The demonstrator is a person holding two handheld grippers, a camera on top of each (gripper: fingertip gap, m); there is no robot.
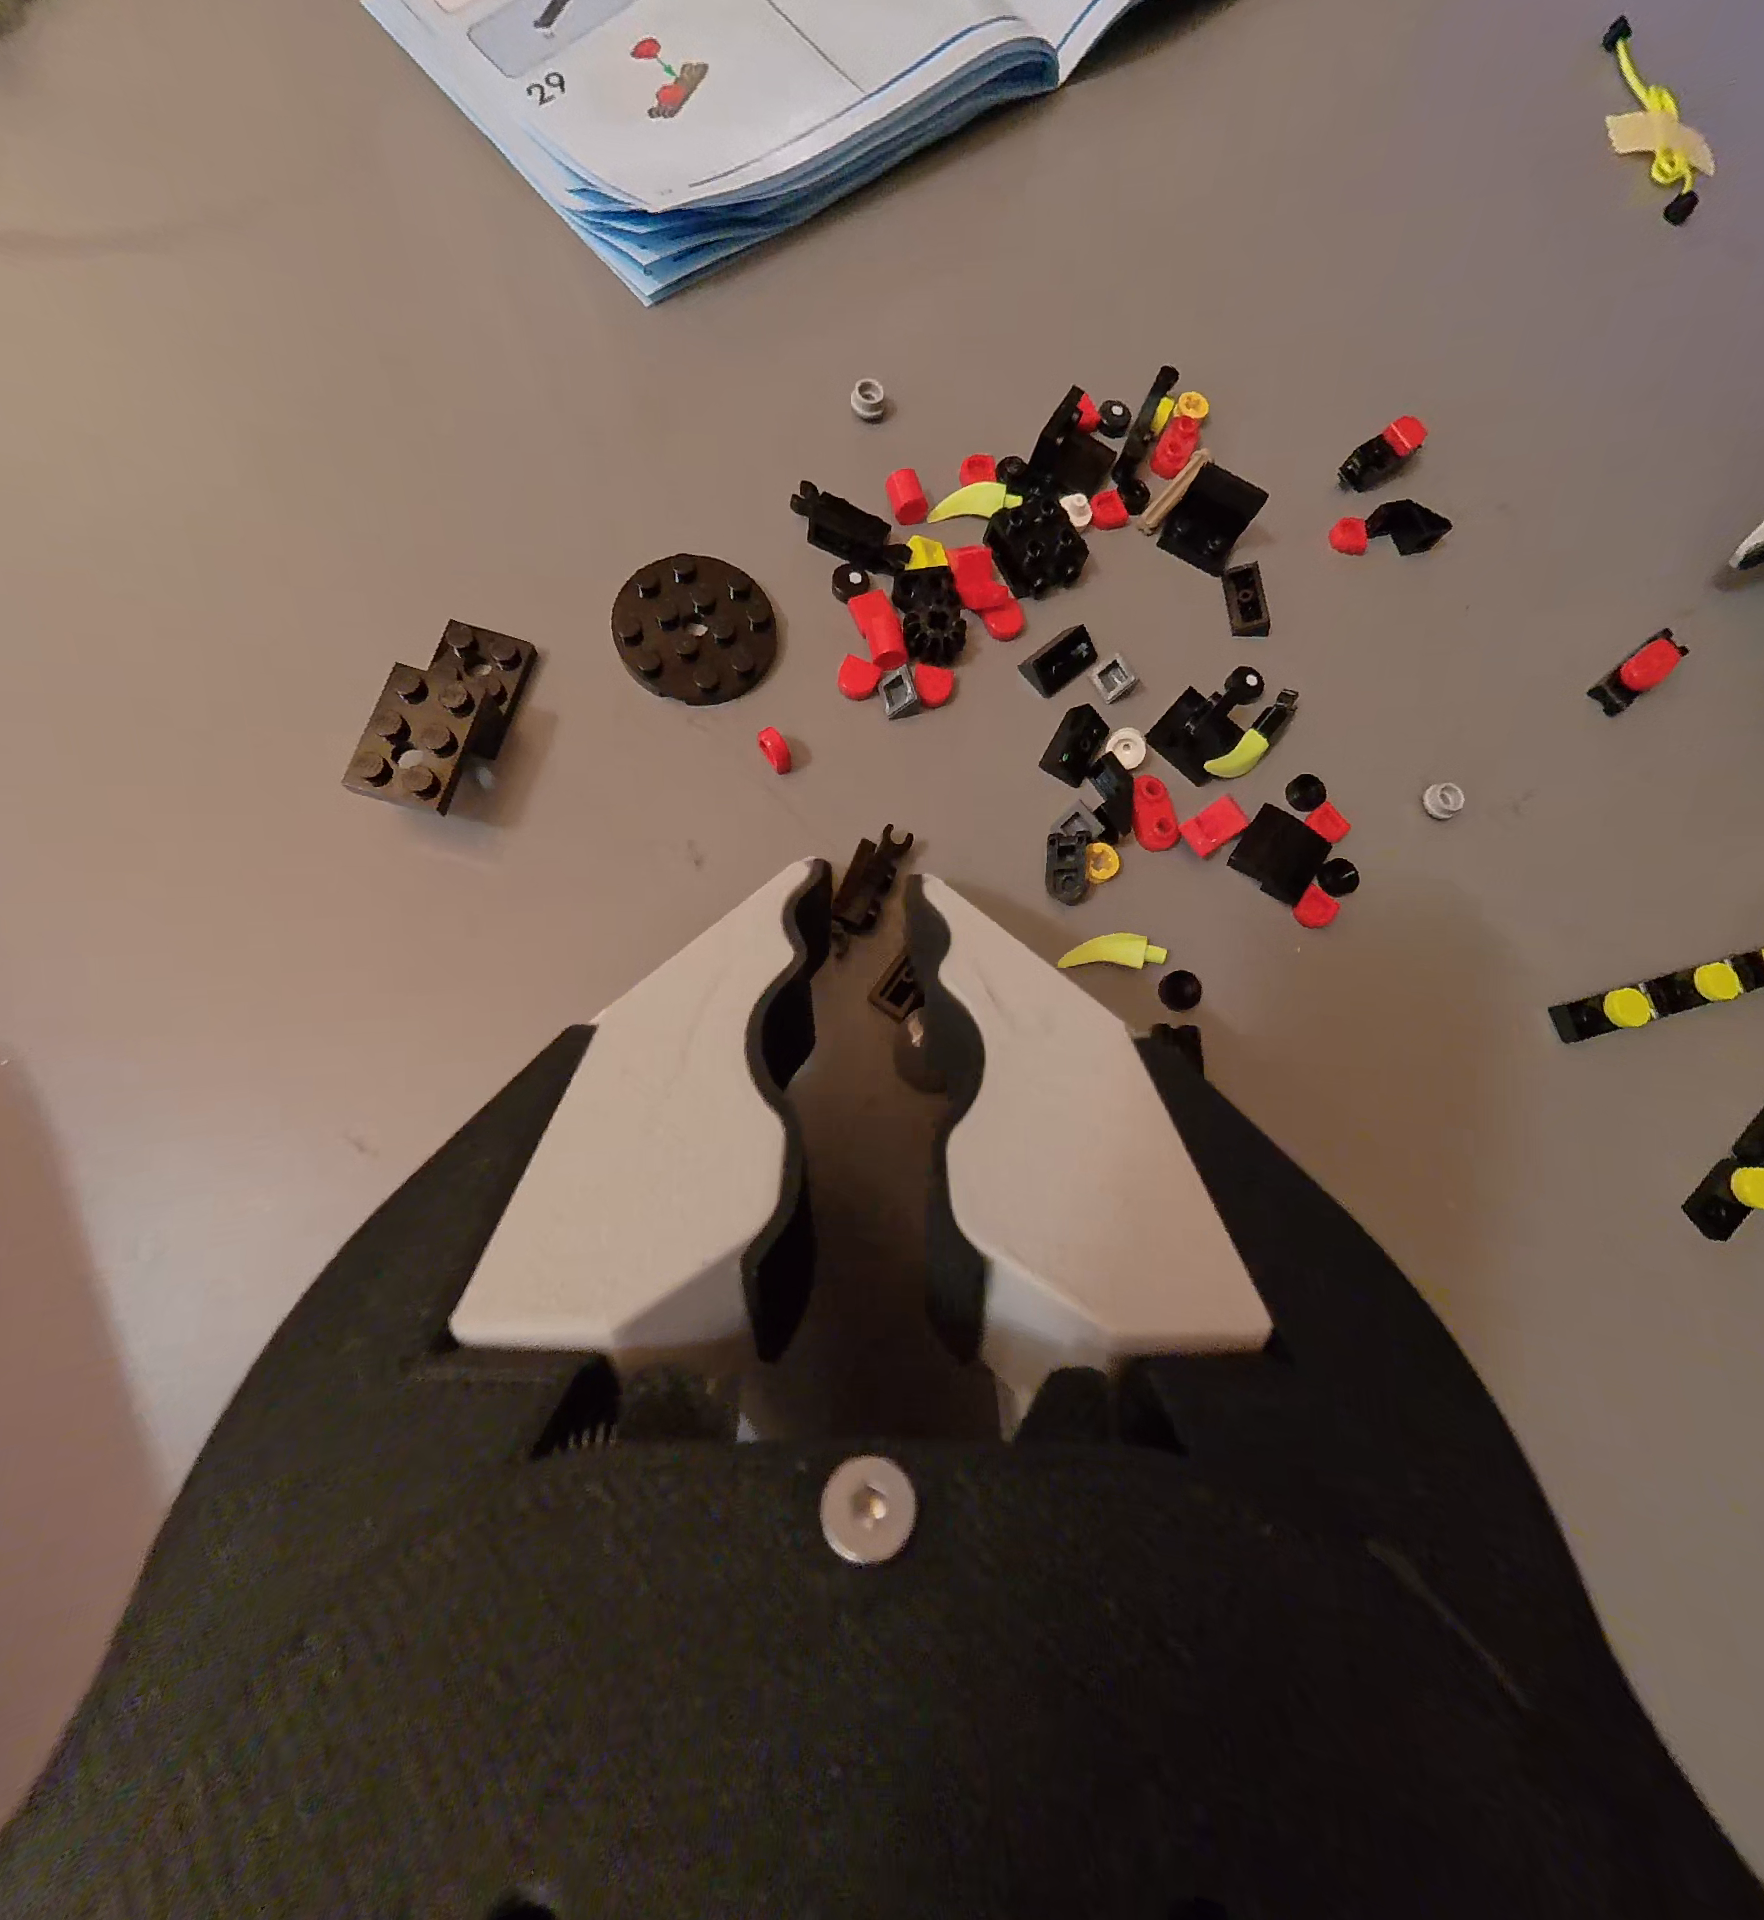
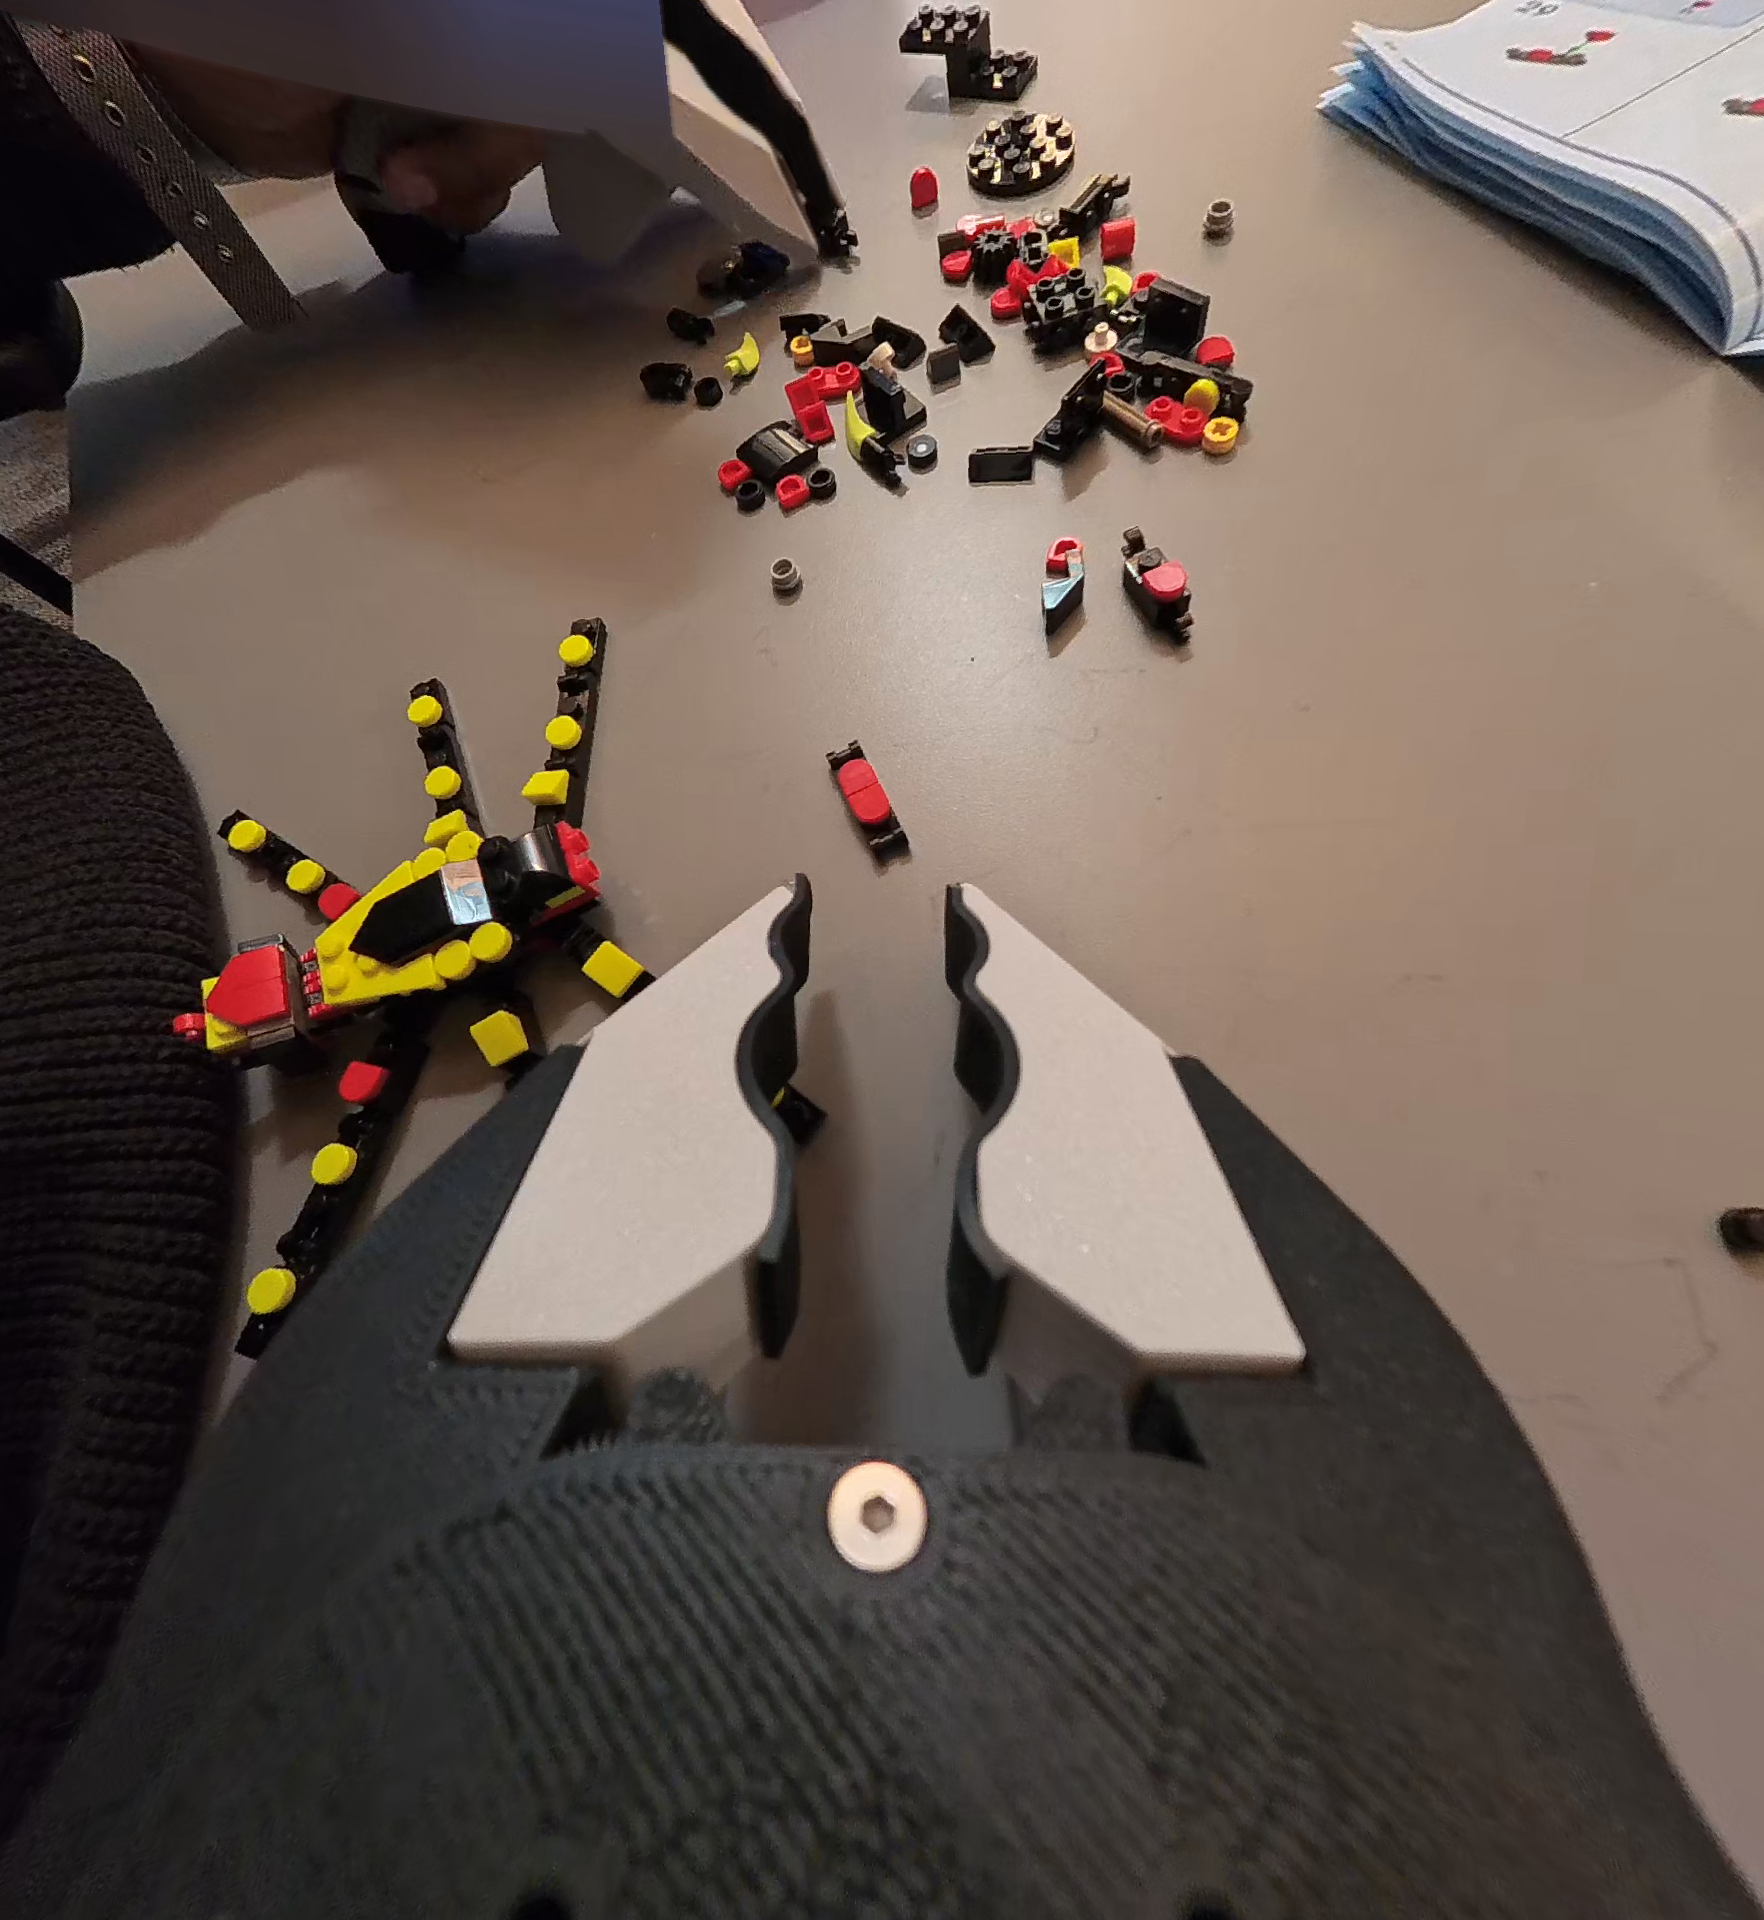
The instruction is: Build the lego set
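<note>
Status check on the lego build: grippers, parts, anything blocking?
Left hand-held gripper shut on small black clip piece. Right hand-held gripper open, empty. Half-built yellow-and-black lego model beside it. Nothing blocking.

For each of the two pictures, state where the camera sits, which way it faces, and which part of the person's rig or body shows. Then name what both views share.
Left wrist view: on the left gripper, looking down at the table; its fingers pinch a small black piece.
Right wrist view: on the right gripper, open, facing across the table; a dark knitted sleeve shows left.
Shared: loose brick pile, round black plate, instruction booklet.
</note>
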